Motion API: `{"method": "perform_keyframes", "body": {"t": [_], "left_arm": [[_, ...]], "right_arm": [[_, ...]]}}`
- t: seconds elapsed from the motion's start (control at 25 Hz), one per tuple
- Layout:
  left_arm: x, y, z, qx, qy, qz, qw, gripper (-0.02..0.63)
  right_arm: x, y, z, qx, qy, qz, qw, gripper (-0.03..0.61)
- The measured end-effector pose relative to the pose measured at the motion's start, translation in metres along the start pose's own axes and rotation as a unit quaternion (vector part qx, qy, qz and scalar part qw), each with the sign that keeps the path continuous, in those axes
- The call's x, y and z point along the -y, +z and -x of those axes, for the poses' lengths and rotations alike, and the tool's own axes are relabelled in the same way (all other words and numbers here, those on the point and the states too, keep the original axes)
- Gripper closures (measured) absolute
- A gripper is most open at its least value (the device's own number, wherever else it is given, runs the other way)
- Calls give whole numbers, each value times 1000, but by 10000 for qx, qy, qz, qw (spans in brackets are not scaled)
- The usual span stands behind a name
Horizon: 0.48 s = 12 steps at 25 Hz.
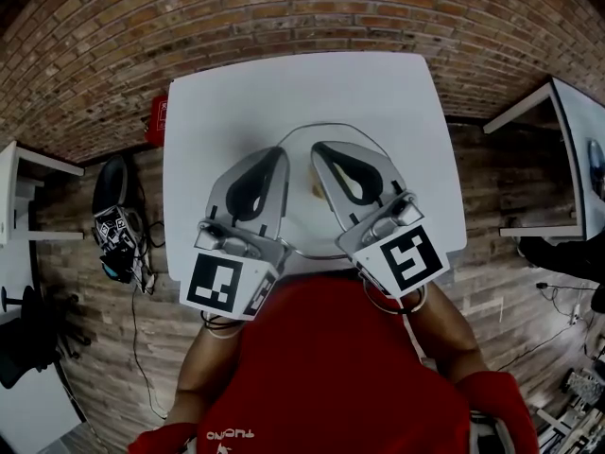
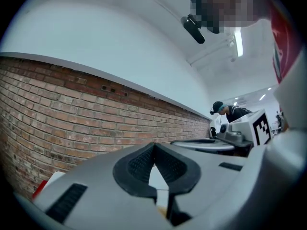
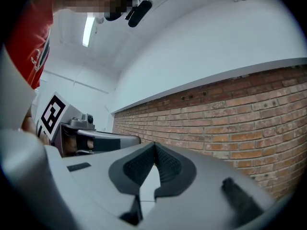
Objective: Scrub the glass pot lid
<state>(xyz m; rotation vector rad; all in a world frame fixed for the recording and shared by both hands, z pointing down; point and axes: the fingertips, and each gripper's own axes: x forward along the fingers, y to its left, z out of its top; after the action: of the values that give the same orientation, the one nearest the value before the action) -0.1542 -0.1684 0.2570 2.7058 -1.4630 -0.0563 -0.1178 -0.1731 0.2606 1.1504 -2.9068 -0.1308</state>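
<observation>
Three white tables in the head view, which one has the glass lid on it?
The middle table, in front of the person: the glass lid lies on it. The left table and the right table sit at the picture's edges.

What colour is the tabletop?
The tabletop is white; the head view shows it best.

**A recording lab behind brick walls**

This looks like a lab or test workshop rather than a home. A white desk (image 1: 208,121) stands against a brick wall (image 2: 72,114) on a plank floor (image 1: 104,348), with more white desks off its left (image 1: 8,187) and right (image 1: 572,149) edges. Near the desk's left edge a marker-tagged rig (image 1: 115,233) lies on the floor among loose cables (image 1: 132,322). Strip lights (image 3: 88,30) cross a white ceiling (image 3: 192,42). Farther along the wall is a person in a dark cap (image 2: 230,112).
</observation>
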Motion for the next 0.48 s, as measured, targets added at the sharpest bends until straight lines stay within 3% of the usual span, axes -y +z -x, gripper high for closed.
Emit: {"method": "perform_keyframes", "body": {"t": [0.48], "left_arm": [[-2,-6,-7,-86,56,88,9999,597]], "right_arm": [[2,-11,-4,-185,63,-100,9998,549]]}}
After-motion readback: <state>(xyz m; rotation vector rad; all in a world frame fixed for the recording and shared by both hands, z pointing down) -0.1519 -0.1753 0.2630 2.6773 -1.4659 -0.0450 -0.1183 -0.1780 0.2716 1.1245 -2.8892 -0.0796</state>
